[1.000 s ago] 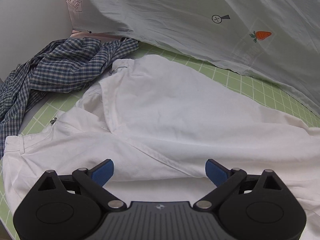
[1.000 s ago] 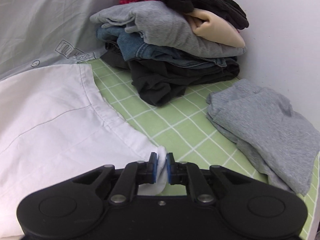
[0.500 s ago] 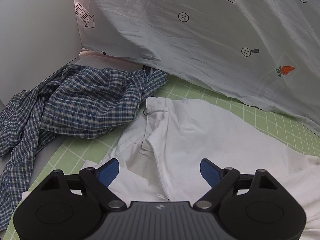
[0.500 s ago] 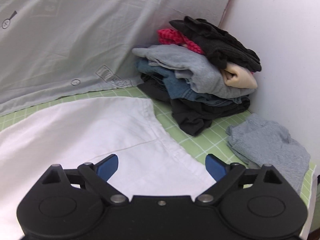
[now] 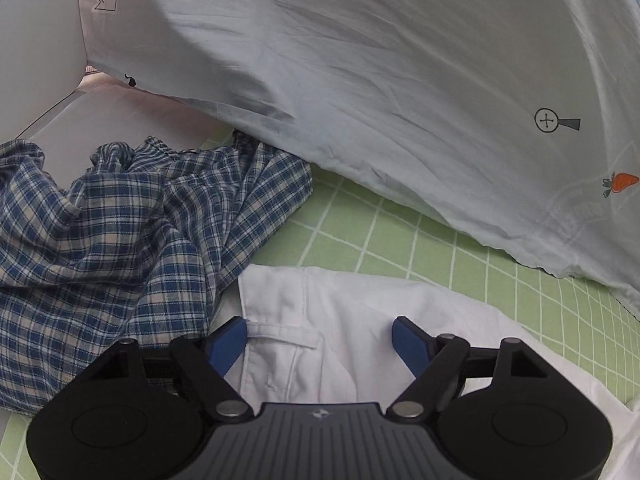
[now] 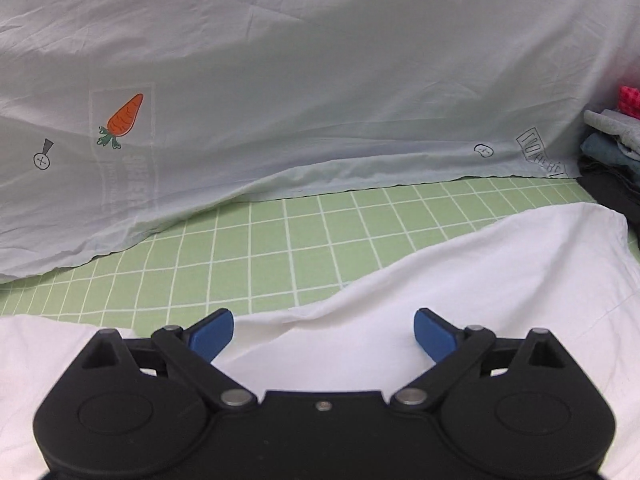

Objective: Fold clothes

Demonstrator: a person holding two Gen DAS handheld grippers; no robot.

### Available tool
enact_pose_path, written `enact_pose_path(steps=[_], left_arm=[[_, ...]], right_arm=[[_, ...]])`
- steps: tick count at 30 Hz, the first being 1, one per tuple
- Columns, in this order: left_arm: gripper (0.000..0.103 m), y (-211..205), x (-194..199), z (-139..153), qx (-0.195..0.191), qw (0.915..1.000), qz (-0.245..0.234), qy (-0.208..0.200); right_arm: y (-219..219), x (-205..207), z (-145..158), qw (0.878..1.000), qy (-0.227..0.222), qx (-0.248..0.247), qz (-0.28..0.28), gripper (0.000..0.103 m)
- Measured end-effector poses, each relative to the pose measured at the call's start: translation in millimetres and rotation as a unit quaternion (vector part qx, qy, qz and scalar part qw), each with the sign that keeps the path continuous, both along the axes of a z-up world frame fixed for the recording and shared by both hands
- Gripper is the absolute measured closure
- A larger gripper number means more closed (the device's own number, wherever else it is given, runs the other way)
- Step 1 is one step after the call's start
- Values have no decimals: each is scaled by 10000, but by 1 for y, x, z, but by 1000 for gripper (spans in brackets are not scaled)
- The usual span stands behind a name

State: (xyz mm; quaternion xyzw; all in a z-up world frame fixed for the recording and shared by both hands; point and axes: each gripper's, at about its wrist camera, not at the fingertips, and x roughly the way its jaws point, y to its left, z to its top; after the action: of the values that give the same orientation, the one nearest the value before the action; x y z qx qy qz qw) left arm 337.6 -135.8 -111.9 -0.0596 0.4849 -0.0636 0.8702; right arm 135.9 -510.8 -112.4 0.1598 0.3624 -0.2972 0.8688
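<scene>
Two grippers hover over one white garment (image 5: 360, 320) spread on the green gridded mat (image 6: 280, 240). In the left wrist view the garment's waistband end, with a belt loop and a seam, sits at the mat's left side, and the cloth runs away to the right, so its long axis lies across the mat from left to right. In the right wrist view the same white cloth (image 6: 480, 280) stretches across the near part of the mat, its far edge rising toward the right, where it ends in a rounded corner close to a stack of folded clothes (image 6: 612, 148).

The left gripper (image 5: 320, 340) is directly above the waistband; its blue pads stand apart and are closing, with the belt loop between them but not pinched. The right gripper (image 6: 324, 332) hangs over the garment's far edge with its pads spread wide, nothing clamped.

A crumpled blue plaid shirt (image 5: 120, 232) lies at the mat's left edge, touching the waistband corner. A pale printed sheet (image 6: 320, 80) with a carrot drapes along the mat's back edge.
</scene>
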Motion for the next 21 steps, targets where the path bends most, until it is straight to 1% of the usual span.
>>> enact_pose_path(steps=[2,4,5,6,7,8,9,10,11,12,13,16,18,21], left_arm=[[38,1,1,-4,24,9999,109,-81],[48,1,-1,-6,49,9997,163,-162],[52,2,-1,-6,52,9997,171,-193],[62,3,-1,-7,33,9996,186,-231],[68,4,-2,-7,1,9994,210,-273],[72,5,-2,-7,-35,9993,217,-311],[78,5,-3,-8,-75,9992,207,-342],[82,4,-3,-8,-85,9991,200,-373],[83,3,-4,-8,-61,9990,195,-402],[84,1,-4,-7,-15,9988,194,-439],[84,-1,-5,-6,72,9985,207,-497],[86,-1,-5,4,314,9958,325,-793],[86,2,-4,11,424,9932,416,-1001],[86,8,5,17,408,9902,590,-1198]], right_arm=[[4,9,-4,9999,40,140,30,5],[2,16,-10,9994,128,301,-90,6],[0,19,-14,9988,206,396,-218,7],[-4,21,-17,9979,245,510,-311,11],[-7,23,-21,9972,245,606,-355,16],[-8,25,-23,9970,276,637,-338,22],[-10,28,-25,9969,315,654,-310,39],[-11,30,-28,9967,354,672,-281,59],[-12,31,-26,9971,308,651,-235,69],[-13,33,-24,9976,245,621,-184,89],[-14,34,-22,9980,181,591,-134,101],[-17,37,-15,9987,-10,502,18,102],[-24,42,-3,9987,-259,435,27,102],[-33,58,9,9975,-579,407,63,102]])
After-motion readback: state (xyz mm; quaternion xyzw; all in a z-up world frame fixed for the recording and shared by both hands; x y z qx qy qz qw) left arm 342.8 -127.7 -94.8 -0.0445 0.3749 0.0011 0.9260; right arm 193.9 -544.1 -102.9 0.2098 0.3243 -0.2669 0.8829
